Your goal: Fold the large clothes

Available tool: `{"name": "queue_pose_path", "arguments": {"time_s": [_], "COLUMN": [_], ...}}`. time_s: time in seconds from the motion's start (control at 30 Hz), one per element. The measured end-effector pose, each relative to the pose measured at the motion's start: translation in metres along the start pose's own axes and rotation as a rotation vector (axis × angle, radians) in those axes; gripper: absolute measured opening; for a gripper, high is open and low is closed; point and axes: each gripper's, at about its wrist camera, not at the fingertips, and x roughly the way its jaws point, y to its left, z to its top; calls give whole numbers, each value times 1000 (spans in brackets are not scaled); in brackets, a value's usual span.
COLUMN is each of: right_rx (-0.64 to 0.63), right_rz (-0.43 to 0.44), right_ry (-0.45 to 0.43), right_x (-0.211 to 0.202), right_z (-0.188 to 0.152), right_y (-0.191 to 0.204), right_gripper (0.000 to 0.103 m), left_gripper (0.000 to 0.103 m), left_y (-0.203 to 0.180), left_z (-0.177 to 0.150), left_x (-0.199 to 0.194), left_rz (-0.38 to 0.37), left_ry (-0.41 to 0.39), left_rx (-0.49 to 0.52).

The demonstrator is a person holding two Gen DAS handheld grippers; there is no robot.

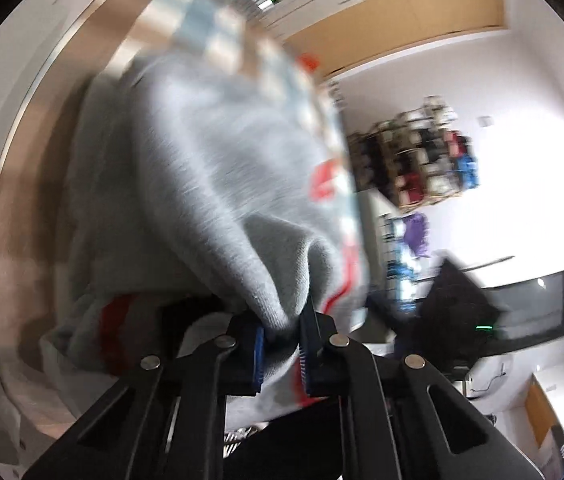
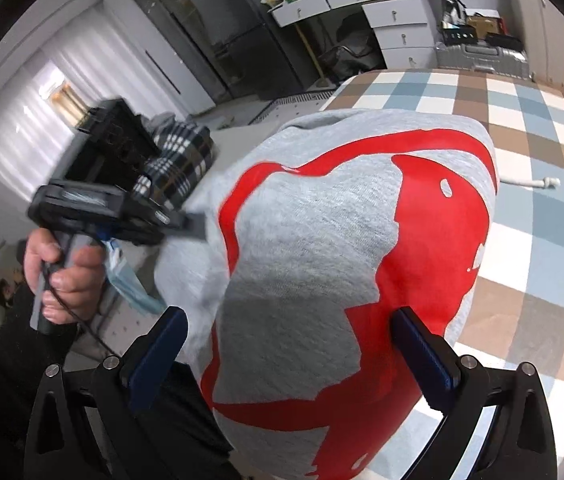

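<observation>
Bed w/ blue-brown-white check cover (image 2: pixel 521 200) fills right of frame. White drawer desk (image 2: pixel 393 20) top center, dark glossy cabinet (image 2: pixel 218 28) upper left, bright curtained window (image 2: pixel 34 120) left. White walls; cluttered shelf (image 1: pixel 417 156) right of left-wrist view.

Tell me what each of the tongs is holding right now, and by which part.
Left tongs pinch a bunched fold of the grey sweatshirt. Right tongs stand open around it, holding nothing.

My left wrist camera looks along my left gripper (image 1: pixel 282 344), tilted down, very near the grey sweatshirt (image 1: pixel 210 184) bunched just ahead. My right wrist camera faces down past my right gripper (image 2: pixel 289 352) at that sweatshirt and the checked cover (image 2: pixel 521 128) beyond; both views share them.
</observation>
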Motion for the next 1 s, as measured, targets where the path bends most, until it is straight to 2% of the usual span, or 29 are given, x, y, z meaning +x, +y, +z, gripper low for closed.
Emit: {"name": "queue_pose_path", "arguments": {"time_s": [0.07,0.13,0.2,0.27,0.37,0.5,0.57,0.67,0.77,0.83,0.9,0.93,0.97,1.0], "right_rx": [1,1,14,32,9,-34,-52,-116,-163,-154,-120,-108,-98,-97], "right_rz": [5,15,39,43,15,7,-15,-106,-157,-157,-133,-123,-114,-112], "right_ry": [-7,-22,-41,-46,-41,-34,-19,30,54,54,46,42,37,35], "right_x": [-2,-5,-7,-7,-4,-3,-1,8,13,15,15,14,13,12], "right_z": [-3,-5,-6,-6,-9,-11,-9,-7,-8,-7,-3,-3,-3,-4], "right_y": [-1,-2,-4,-5,-2,7,12,24,33,31,23,21,19,19], "right_gripper": [103,103,103,103,103,103,103,103,103,103,103,103,103,103], "left_gripper": [8,8,8,7,8,7,6,4,4,5,15,34,48,52], "left_y": [-30,-51,-56,-37,27,103,126,133,126,124,116,114,113,112], "left_z": [0,-3,-8,-15,-30,-58,-71,-77,-81,-86,-85,-84,-83,-83], "left_x": [-14,-22,-25,-17,-15,-26,-28,-33,-44,-49,-39,-30,-25,-21], "left_rz": [-91,-172,-235,-290,-371,-408,-404,-343,-219,-134,-73,-33,-43,-55], "left_ry": [-55,-75,-85,-90,-123,-188,-215,-247,-255,-255,-223,-198,-186,-175], "left_rx": [73,146,195,176,58,-89,-138,-131,-117,-120,-100,-107,-118,-121]}}
